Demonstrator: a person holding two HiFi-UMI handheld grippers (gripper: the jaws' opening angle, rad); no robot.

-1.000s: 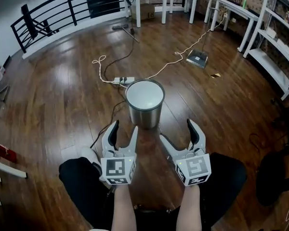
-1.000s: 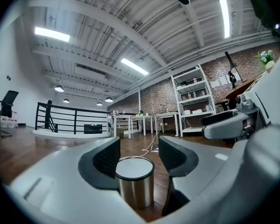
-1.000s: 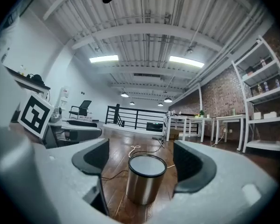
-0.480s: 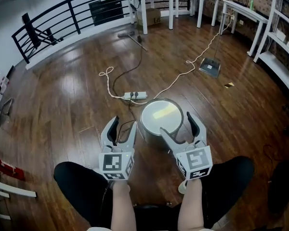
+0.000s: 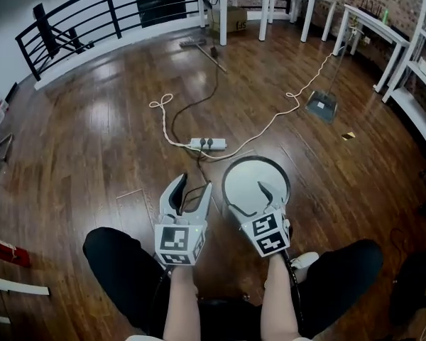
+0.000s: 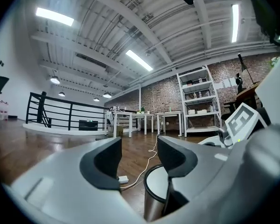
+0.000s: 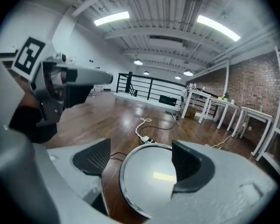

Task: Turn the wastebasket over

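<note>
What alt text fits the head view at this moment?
A round steel wastebasket stands on a dark wood floor, seen from steeply above, with the right gripper over its top, jaws apart. The left gripper is just to the basket's left, open and empty. A power strip lies beyond, and the person's legs are at the bottom.

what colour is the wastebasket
The wastebasket is silver metal with a dark rim round its pale top; clearest in the right gripper view.

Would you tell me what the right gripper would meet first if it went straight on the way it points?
Probably the wastebasket: its flat round top lies ahead between the right gripper's open jaws; depth is uncertain.
</note>
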